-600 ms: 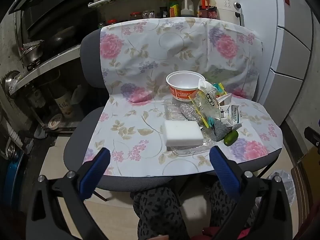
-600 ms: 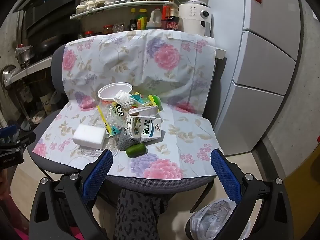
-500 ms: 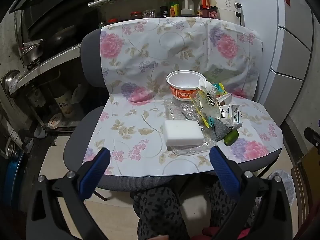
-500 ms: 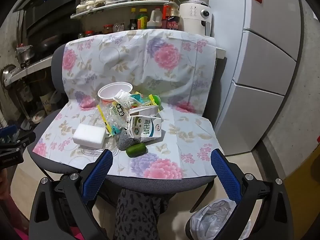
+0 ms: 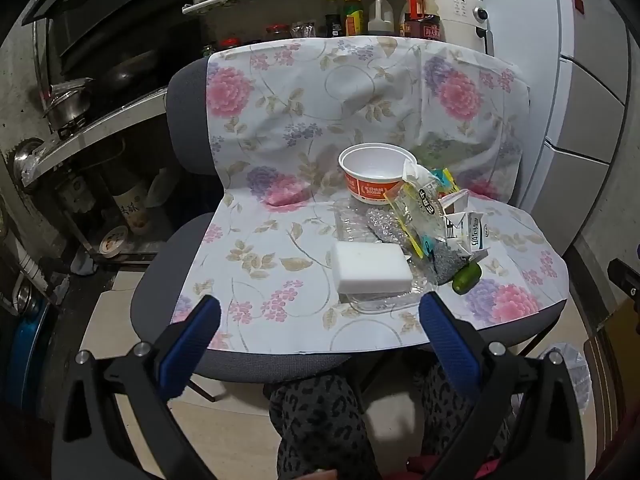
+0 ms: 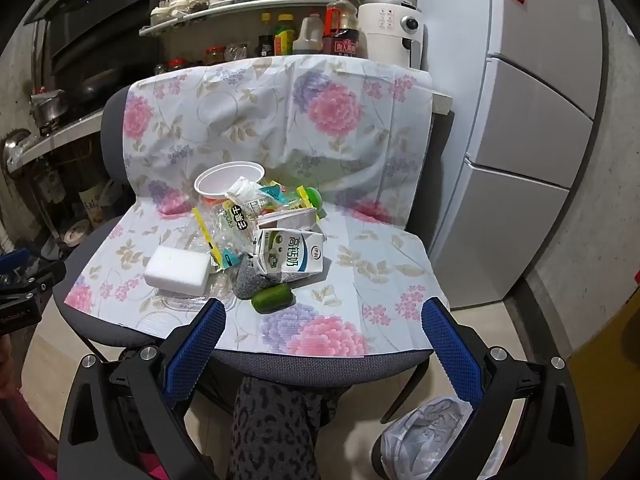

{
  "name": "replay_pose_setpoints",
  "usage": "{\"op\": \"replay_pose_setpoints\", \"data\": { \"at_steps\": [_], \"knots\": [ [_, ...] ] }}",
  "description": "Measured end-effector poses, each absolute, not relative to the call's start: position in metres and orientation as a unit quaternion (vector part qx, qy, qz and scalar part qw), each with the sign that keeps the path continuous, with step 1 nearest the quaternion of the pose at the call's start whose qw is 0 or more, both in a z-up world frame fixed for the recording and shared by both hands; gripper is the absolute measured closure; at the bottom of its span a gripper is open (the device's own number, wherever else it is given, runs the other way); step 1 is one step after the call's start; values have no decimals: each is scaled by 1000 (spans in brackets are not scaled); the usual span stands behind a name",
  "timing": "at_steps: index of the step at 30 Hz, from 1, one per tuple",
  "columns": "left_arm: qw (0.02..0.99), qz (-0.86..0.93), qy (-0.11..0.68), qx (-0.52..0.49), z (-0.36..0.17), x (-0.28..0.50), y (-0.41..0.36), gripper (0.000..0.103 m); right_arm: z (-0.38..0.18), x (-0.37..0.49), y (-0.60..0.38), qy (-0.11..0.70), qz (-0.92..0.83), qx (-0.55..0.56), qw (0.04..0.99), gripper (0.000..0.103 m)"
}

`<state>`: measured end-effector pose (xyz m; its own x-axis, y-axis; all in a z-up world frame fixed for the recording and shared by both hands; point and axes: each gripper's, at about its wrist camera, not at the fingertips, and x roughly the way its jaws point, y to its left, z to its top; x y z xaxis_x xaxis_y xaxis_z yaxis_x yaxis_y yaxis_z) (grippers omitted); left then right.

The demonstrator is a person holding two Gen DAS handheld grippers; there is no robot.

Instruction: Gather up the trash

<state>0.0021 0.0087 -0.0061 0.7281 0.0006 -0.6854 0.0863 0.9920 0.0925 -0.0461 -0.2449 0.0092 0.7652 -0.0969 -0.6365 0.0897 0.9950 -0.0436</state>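
A heap of trash lies on a chair seat covered by a floral cloth point(image 5: 280, 248). It holds a white foam block point(image 5: 372, 268) point(image 6: 178, 270), an orange-and-white paper bowl point(image 5: 374, 178) point(image 6: 228, 178), a milk carton point(image 6: 290, 256) point(image 5: 468, 228), clear snack wrappers point(image 6: 236, 220), a grey scrubber point(image 6: 248, 282) and a small green fruit point(image 6: 272, 298) point(image 5: 466, 278). My left gripper point(image 5: 318, 314) is open and empty, in front of the seat below the foam block. My right gripper point(image 6: 324, 316) is open and empty, at the seat's front edge below the fruit.
A bin lined with a clear bag point(image 6: 436, 436) point(image 5: 570, 368) stands on the floor, right of the chair. A white fridge point(image 6: 532, 128) is on the right. Kitchen shelves with bottles point(image 6: 304, 36) are behind the chair. The person's patterned legs point(image 6: 276, 428) are under the seat.
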Motion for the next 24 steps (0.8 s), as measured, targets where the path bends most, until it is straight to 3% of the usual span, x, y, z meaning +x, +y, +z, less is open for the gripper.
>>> {"op": "replay_pose_setpoints", "data": {
  "at_steps": [24],
  "knots": [
    [928, -12, 370, 55, 6, 5, 16, 7, 10, -47, -243, 340, -49, -5, 939, 6]
  ]
}}
